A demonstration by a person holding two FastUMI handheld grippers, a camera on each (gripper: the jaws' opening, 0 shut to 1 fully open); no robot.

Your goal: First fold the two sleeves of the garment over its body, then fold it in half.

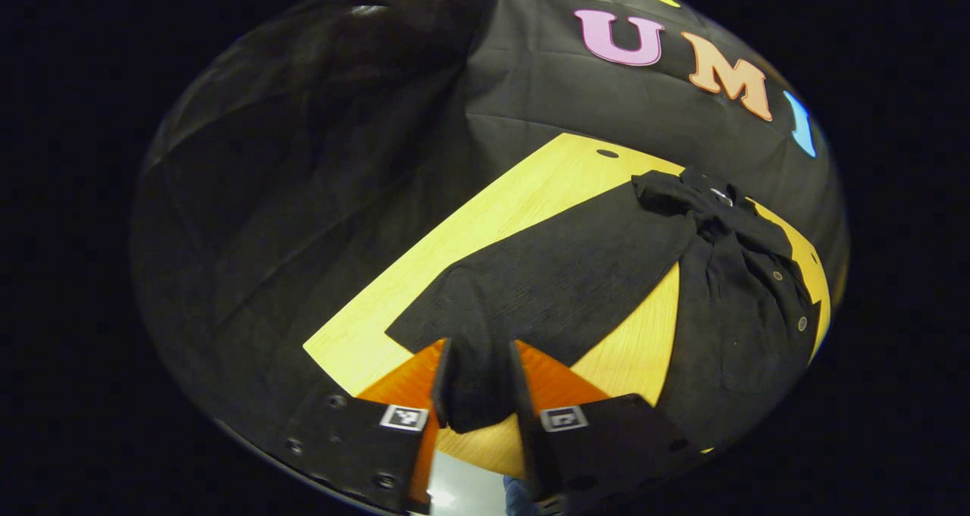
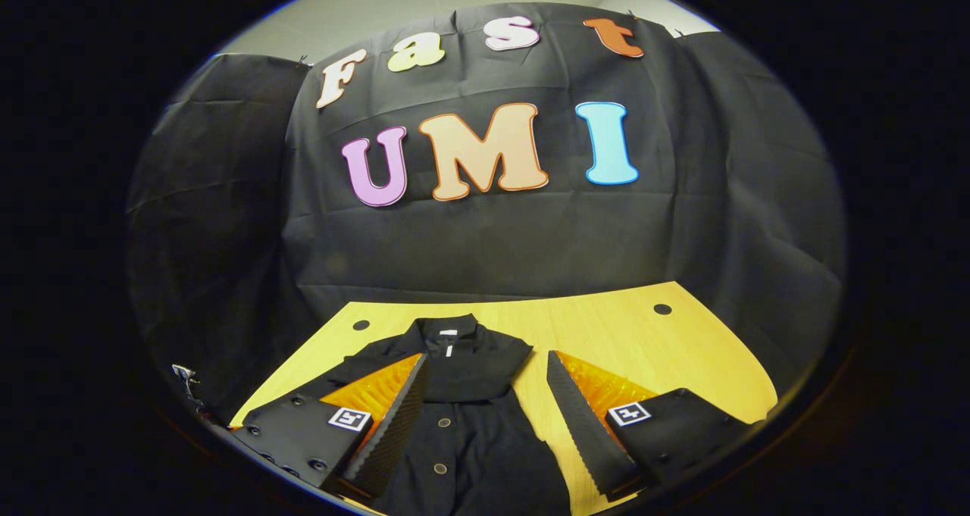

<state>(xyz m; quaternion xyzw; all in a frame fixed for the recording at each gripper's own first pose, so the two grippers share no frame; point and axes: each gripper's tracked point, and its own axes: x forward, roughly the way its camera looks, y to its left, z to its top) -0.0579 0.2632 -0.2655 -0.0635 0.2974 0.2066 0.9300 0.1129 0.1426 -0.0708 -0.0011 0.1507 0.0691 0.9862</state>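
Low in the left gripper view, my left hand-held gripper (image 1: 479, 383) pinches the black button-front garment's (image 1: 727, 326) sleeve (image 1: 546, 289), not yet folded; my right hand-held gripper (image 2: 485, 414) gapes empty.

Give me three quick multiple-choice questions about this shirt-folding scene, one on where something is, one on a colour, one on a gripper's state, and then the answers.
1. Where does the garment lie?
A. on the wooden table
B. hung on the booth wall
C. on the floor

2. What colour is the garment?
A. white
B. black
C. red

3. What is the left gripper doing?
A. hanging open above bare wood
B. shut on the sleeve
C. pressing on the collar

Answers:
1 A: the right gripper view shows it spread on the table top.
2 B: the cloth is black in both views.
3 B: in the left gripper view both fingers clamp the sleeve's end, while the right gripper stands open over the garment.
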